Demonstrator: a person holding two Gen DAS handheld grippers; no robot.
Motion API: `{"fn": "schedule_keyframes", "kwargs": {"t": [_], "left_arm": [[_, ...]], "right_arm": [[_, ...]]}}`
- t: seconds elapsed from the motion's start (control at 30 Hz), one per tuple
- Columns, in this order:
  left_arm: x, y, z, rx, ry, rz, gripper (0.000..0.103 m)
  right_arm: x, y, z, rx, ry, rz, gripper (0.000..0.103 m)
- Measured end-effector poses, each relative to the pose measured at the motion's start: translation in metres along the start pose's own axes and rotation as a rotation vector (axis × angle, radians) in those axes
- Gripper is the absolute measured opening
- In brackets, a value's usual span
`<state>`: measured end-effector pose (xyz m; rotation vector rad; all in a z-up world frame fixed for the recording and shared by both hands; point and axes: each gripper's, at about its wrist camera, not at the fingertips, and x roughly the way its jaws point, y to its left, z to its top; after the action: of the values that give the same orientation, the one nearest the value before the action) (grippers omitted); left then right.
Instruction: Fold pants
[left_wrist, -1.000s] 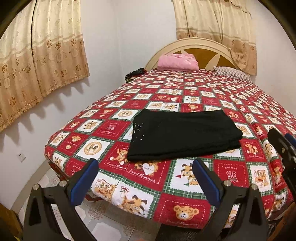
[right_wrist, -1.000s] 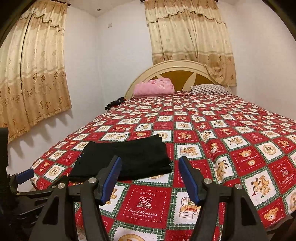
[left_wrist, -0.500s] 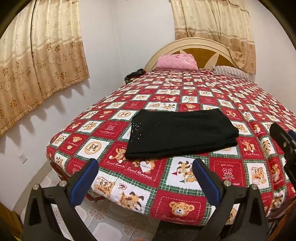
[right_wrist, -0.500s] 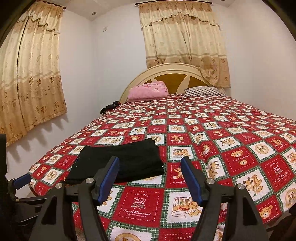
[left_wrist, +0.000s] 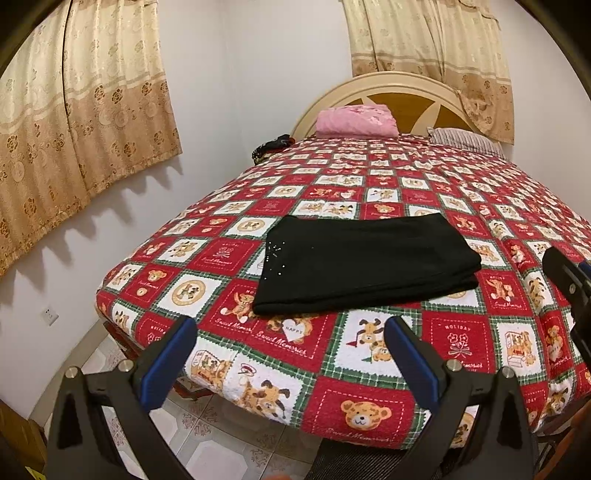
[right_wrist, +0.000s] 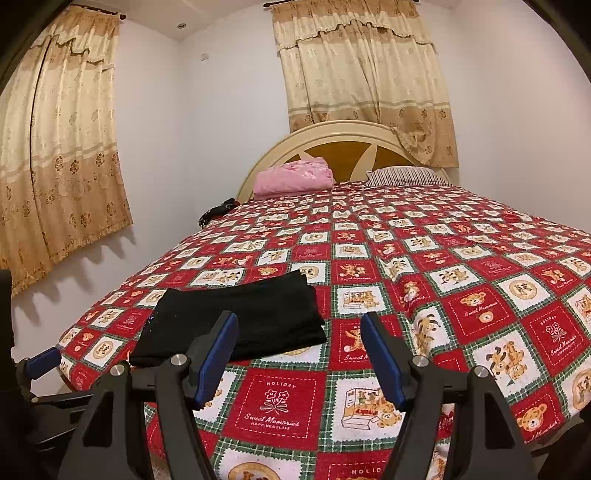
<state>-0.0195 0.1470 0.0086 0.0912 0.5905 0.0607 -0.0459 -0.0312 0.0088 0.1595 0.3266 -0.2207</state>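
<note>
The bed (left_wrist: 424, 192) fills both views, covered edge to edge by a red, white and green patchwork quilt (right_wrist: 461, 266) printed with teddy bears and dogs. Behind it stand a cream and wood headboard (right_wrist: 332, 147) and gold patterned curtains (right_wrist: 369, 74); a pink folded cloth (left_wrist: 354, 120) and a striped pillow (right_wrist: 402, 174) lie at the head end.

The black pants (left_wrist: 362, 264) lie on the quilt near the foot corner on the window-wall side, folded into a compact, layered rectangle. Its long axis runs across the bed, roughly parallel to the foot edge. A sprinkle of small shiny studs marks the end nearer the wall, while the opposite end shows stacked rounded folds.

The left claw (left_wrist: 290, 356) hangs released over the foot edge, blue pads wide apart and nothing between them. The pants sit straight ahead of it, just beyond the tips and apart from them.

The right claw (right_wrist: 299, 356) is likewise released and empty, hovering above the quilt. From here the pants (right_wrist: 236, 319) lie ahead and to the left, the folded end closest.

By my reading the left hand is the better aligned, facing the bundle's long side squarely, while the right hand would reach only its folded end. The folding looks largely done; any further fold would bring one short end over the other.
</note>
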Motion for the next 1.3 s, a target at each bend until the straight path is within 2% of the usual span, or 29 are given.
{"fn": "schedule_keyframes", "kwargs": {"t": [0.8,1.3], "left_arm": [[-0.0026,-0.0041,0.0009,0.0,-0.002,-0.002,0.103],[0.0001,-0.0044,0.0019,-0.015,0.01,-0.054,0.103]], "right_arm": [[-0.0005,-0.0043,-0.0014,0.003,0.003,-0.006,0.07],[0.0011,-0.007,-0.0041,0.01,0.018,-0.009,0.07]]}}
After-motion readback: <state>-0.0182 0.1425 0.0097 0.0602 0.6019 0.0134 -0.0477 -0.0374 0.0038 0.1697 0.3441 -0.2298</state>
